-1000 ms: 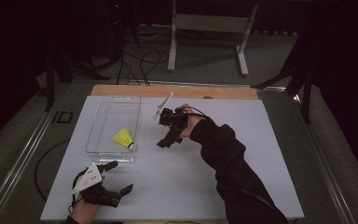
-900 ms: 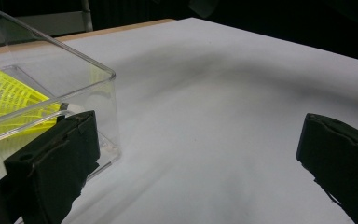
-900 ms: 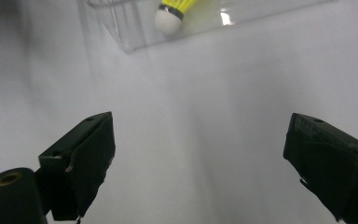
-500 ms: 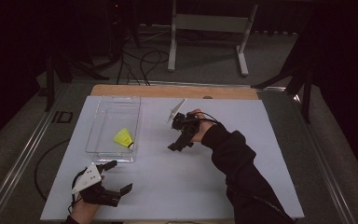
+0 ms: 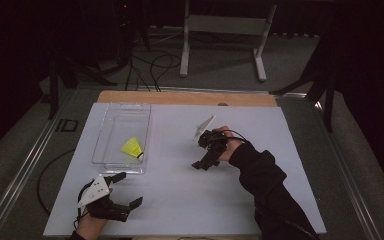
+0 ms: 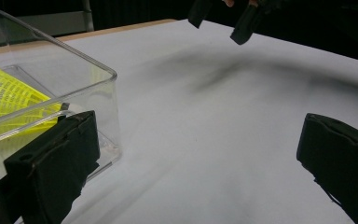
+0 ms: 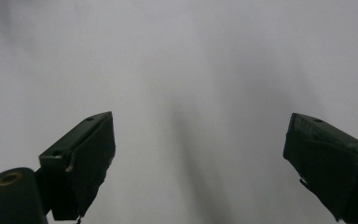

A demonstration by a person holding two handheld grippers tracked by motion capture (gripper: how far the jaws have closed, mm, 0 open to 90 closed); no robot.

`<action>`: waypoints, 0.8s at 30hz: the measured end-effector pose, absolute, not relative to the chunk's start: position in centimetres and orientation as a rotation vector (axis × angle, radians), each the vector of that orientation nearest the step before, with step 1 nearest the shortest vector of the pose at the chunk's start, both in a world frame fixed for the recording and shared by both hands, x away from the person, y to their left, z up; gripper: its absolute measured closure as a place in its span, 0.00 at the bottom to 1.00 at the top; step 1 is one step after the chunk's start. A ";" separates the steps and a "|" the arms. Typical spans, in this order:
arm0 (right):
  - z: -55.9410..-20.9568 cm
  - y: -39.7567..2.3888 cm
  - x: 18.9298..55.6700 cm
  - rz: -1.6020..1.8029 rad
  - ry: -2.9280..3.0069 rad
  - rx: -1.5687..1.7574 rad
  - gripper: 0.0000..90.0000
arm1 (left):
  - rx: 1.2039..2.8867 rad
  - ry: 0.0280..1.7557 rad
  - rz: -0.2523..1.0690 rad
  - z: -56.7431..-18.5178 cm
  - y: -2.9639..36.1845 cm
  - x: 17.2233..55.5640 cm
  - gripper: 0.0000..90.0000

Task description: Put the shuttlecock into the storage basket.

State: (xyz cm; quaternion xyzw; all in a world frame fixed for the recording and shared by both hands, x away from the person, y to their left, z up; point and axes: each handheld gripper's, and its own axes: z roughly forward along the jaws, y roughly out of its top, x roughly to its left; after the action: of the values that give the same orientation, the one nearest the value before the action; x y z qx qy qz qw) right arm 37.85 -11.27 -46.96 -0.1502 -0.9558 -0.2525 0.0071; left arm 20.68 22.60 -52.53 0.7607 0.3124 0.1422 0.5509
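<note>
Looking down from the high view, I see my left gripper (image 5: 125, 191) low at the near left of the white table (image 5: 180, 190), jaws spread wide, just short of the clear bin's (image 5: 111, 164) near wall. The right gripper (image 5: 203, 161) hangs out over the middle of the sheet, well apart from the bin, tips angled down toward the surface and empty. A yellow shuttlecock (image 5: 132, 147) lies inside the bin, toward its near right part. The left gripper view gives me what the overhead cannot — the bin's rounded corner (image 6: 107, 74) sits right beside my left-hand jaw, and the shuttlecock's (image 6: 9, 93) yellow mesh skirt shows through the wall; whether jaw and wall touch I cannot tell. That same view catches the right gripper (image 6: 219, 18) farther off at the top edge, tips above its own soft shadow. The right gripper view looks along jaws set wide apart at bare table (image 7: 191, 70) — nothing between them, a faint shadow below.
</note>
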 end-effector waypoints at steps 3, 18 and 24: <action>-47.3 -12.2 37.5 -0.800 -2.990 -0.487 0.10 | 1.800 0.739 0.336 -52.5 22.6 20.7 0.00; -49.1 -17.5 35.8 -0.877 -2.966 -0.596 0.10 | 1.803 0.740 0.336 -52.6 22.5 20.7 0.00; -49.4 -19.6 34.8 -0.903 -2.957 -0.633 0.10 | 1.803 0.741 0.336 -52.6 22.5 20.7 0.00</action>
State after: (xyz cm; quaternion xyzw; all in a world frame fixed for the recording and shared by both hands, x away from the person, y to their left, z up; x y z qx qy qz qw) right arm 34.78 -19.61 -49.44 -0.2005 -0.9370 -0.2861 -0.0072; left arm 20.73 22.49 -52.57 0.7615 0.3131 0.1419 0.5495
